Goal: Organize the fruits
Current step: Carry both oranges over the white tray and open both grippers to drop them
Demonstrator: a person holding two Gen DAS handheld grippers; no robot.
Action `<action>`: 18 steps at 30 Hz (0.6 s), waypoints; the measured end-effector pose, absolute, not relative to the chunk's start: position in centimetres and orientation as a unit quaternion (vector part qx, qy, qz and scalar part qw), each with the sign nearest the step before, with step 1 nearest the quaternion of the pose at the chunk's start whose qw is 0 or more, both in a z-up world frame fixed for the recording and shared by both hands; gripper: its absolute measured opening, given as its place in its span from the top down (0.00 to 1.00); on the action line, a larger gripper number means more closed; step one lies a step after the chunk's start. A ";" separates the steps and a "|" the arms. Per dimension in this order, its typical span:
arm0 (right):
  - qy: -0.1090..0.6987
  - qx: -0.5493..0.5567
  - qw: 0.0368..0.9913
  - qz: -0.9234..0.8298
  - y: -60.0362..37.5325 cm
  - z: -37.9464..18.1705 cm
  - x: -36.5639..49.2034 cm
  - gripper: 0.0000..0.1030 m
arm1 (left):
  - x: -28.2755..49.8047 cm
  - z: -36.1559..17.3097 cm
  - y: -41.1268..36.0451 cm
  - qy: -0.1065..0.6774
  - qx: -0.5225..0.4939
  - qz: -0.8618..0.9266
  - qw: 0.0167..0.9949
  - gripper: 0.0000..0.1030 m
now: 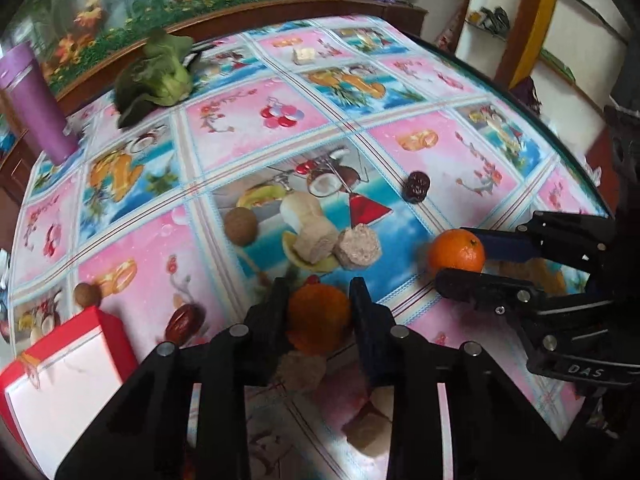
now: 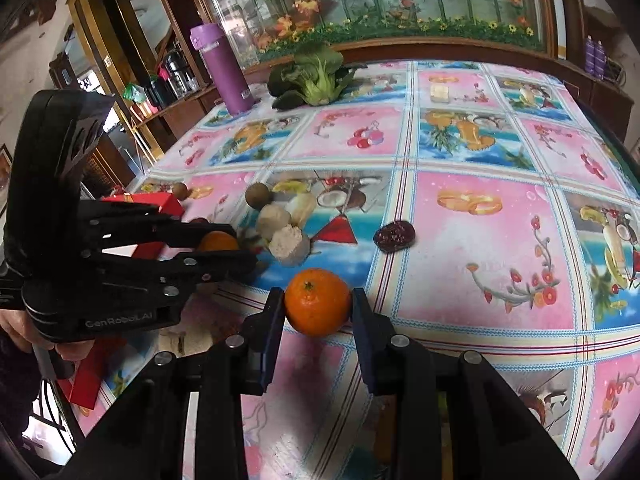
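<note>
Left gripper (image 1: pixel 318 312): fingers closed around an orange (image 1: pixel 318 322) near the red box (image 1: pixel 68 364)
Right gripper (image 2: pixel 318 306): fingers clamped on a tangerine (image 2: pixel 318 302) above the tablecloth (image 2: pixel 480 248); a dried date (image 2: pixel 394 235) just beyond

Both wrist views face the table (image 1: pixel 360 92) closely, overlapping.

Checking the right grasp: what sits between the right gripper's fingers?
A mandarin orange sits between the right gripper fingers, both pads at its sides; clearest in the right wrist view.
</note>
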State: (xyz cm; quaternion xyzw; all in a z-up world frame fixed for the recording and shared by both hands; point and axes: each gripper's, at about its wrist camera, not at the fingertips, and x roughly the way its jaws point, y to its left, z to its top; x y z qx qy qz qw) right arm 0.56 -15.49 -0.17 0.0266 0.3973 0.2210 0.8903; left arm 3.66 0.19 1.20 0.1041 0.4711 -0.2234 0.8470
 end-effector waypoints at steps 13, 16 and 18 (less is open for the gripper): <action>0.384 0.035 0.864 0.325 -6.3 1.9 -4.6 0.69 | -7.9 6.5 12.7 0.412 0.006 -0.060 0.909 0.68; 0.382 0.019 0.857 0.347 -2.9 2.1 -6.1 0.69 | -9.9 5.3 15.7 0.416 -0.016 -0.017 0.909 0.68; 0.385 0.006 0.850 0.360 -0.6 1.9 -6.9 0.69 | -10.8 4.5 17.2 0.418 -0.025 0.010 0.908 0.68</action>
